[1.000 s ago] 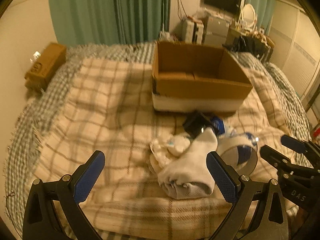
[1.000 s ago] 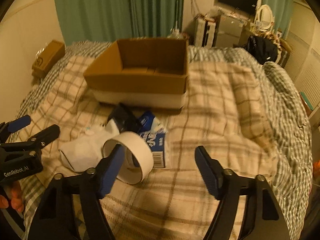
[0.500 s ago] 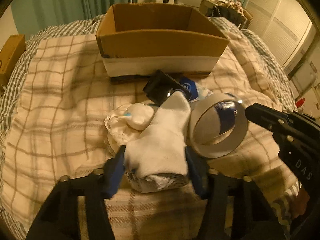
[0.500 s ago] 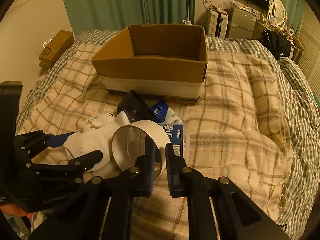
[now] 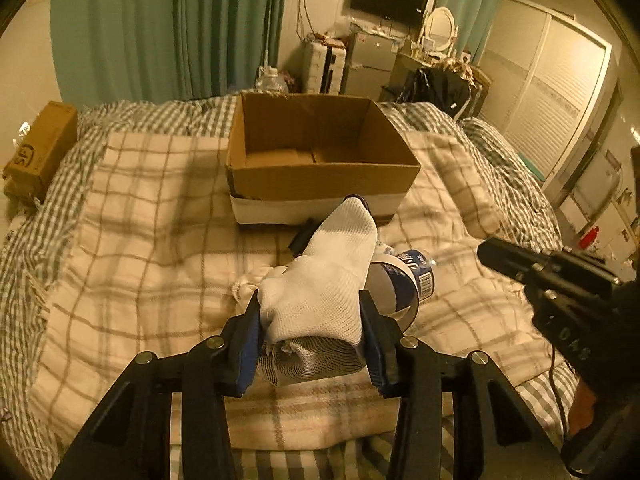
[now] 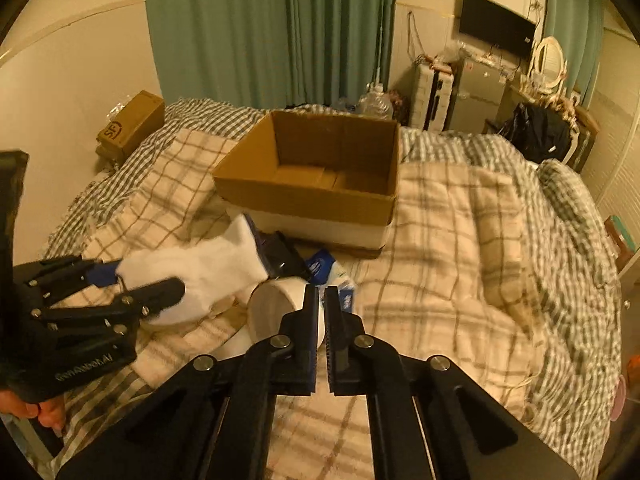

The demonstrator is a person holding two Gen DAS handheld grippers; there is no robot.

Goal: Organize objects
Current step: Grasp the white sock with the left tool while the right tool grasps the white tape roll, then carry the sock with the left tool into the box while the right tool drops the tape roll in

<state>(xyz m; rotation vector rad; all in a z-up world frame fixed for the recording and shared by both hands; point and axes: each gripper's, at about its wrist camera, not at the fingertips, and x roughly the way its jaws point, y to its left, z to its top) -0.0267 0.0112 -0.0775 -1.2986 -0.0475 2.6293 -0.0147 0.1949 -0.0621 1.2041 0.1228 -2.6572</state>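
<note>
My left gripper (image 5: pixel 310 320) is shut on a rolled white sock (image 5: pixel 328 280) and holds it above the bed; the sock also shows in the right wrist view (image 6: pixel 200 268). My right gripper (image 6: pixel 322 312) is shut on the rim of a white tape roll (image 6: pixel 276 312), lifted off the blanket; the roll shows behind the sock in the left wrist view (image 5: pixel 394 292). An open cardboard box (image 5: pixel 320 160) with nothing in it sits on the bed beyond both grippers. A black item (image 6: pixel 282 260) and a blue-and-white packet (image 6: pixel 324 270) lie in front of the box.
A plaid blanket (image 6: pixel 460 240) covers the bed. A small brown carton (image 5: pixel 40 152) sits at the bed's far left edge by the wall. Green curtains, a suitcase and cluttered furniture stand beyond the bed. A white crumpled item (image 5: pixel 248 286) lies under the sock.
Both grippers closed, the left on the sock, the right on the tape roll's rim. Both then lifted their loads off the blanket.
</note>
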